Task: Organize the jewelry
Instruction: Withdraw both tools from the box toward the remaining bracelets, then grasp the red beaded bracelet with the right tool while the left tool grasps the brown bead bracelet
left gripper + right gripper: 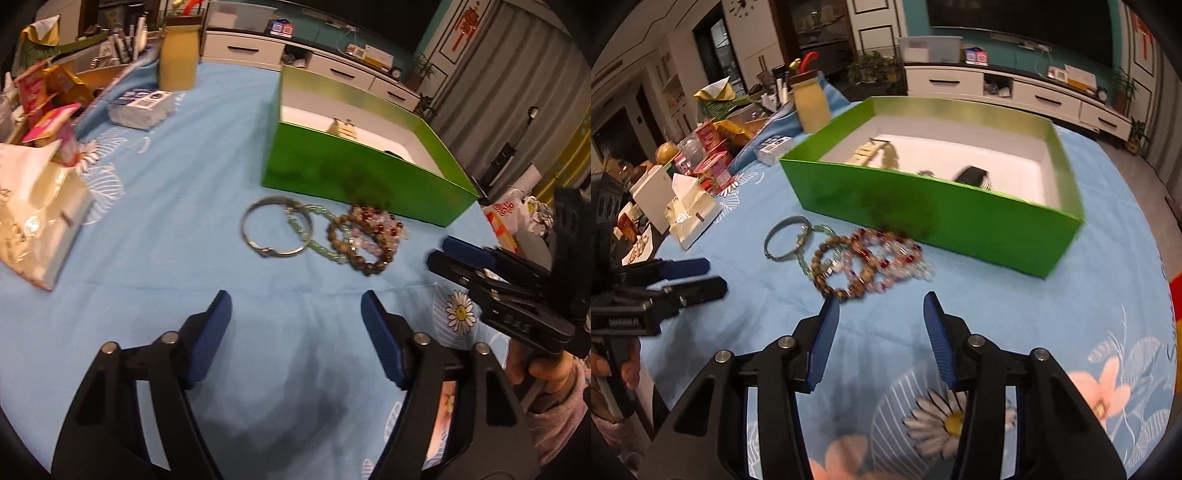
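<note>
A silver bangle [277,230] [788,238] lies on the blue tablecloth next to a green bead bracelet [321,236], a brown bead bracelet [360,245] [834,271] and pink and red bead bracelets [384,221] [890,258]. Behind them stands an open green box [362,184] [960,218] with a few pieces inside. My left gripper [295,314] is open and empty, short of the pile. My right gripper [881,314] is open and empty, just before the brown bracelet; it also shows in the left wrist view [439,251].
A tissue pack [37,221] [690,214], snack packets [48,110], a small white box [142,107] and a yellow jar [177,57] [812,105] crowd the left side. A cabinet [1015,92] stands beyond the table.
</note>
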`<state>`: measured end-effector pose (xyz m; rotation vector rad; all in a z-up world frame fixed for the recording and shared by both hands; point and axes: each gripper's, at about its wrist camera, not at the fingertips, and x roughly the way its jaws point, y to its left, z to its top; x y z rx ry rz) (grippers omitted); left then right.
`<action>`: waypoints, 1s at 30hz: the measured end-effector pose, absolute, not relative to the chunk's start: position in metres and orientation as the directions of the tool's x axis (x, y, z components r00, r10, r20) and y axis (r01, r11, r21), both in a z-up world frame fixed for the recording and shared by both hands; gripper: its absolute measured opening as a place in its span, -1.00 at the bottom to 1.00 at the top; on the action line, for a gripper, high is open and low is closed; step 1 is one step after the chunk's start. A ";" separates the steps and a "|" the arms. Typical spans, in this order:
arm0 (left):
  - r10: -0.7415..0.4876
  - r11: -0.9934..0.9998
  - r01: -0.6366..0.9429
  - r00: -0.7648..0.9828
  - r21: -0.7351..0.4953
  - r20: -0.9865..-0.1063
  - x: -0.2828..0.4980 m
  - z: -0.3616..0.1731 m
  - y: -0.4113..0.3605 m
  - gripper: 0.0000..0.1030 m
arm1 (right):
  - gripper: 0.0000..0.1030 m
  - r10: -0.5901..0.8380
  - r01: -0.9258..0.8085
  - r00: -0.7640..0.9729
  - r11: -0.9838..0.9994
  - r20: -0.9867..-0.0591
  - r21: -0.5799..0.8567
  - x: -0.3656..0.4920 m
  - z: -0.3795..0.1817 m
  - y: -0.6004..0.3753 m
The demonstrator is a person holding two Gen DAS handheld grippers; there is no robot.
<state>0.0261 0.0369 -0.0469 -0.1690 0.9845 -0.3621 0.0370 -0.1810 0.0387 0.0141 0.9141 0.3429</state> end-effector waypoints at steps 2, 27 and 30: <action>-0.384 0.923 0.230 0.492 -0.309 -0.781 0.030 -0.050 0.033 0.21 | -0.20 0.306 -0.308 0.557 0.940 -0.772 0.150 0.045 0.038 -0.173; -0.441 0.896 0.267 0.446 -0.354 -0.779 0.047 -0.061 0.008 0.03 | -0.86 0.351 -0.433 0.554 0.896 -0.755 0.100 0.095 0.026 -0.155; -0.446 0.894 0.261 0.434 -0.365 -0.782 0.048 -0.063 0.001 0.02 | -0.86 0.405 -0.386 0.582 0.901 -0.706 0.199 0.088 0.042 -0.178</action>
